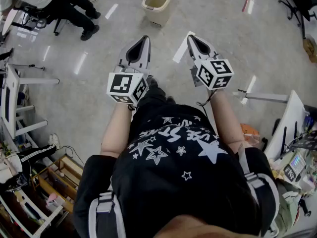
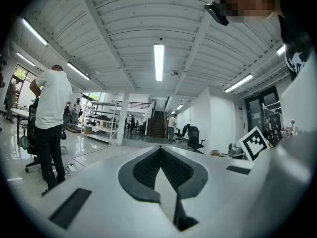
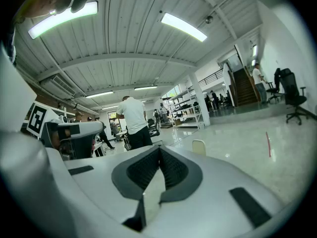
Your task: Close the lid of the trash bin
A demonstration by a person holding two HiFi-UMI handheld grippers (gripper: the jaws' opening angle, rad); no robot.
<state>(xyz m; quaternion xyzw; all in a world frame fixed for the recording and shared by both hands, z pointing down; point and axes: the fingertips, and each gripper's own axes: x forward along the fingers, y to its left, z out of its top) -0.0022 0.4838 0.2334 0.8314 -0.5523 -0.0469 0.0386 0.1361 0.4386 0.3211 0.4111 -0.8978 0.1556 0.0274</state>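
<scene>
On the floor well ahead, the trash bin (image 1: 157, 4) stands out of reach — approach first. Left gripper (image 1: 142, 41) and right gripper (image 1: 192, 39): jaws pressed together, nothing held — suitable for pushing it shut.

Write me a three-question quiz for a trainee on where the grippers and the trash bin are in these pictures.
1. True or false: the left gripper is touching the trash bin.
2. Multiple choice: the right gripper has its jaws
A. wide apart
B. together, with nothing between them
C. clamped on the bin's lid
3. Short answer: which gripper's own view shows the trash bin on the floor ahead?

Key:
1. False. The bin stands well beyond both grippers.
2. B
3. Right
</scene>
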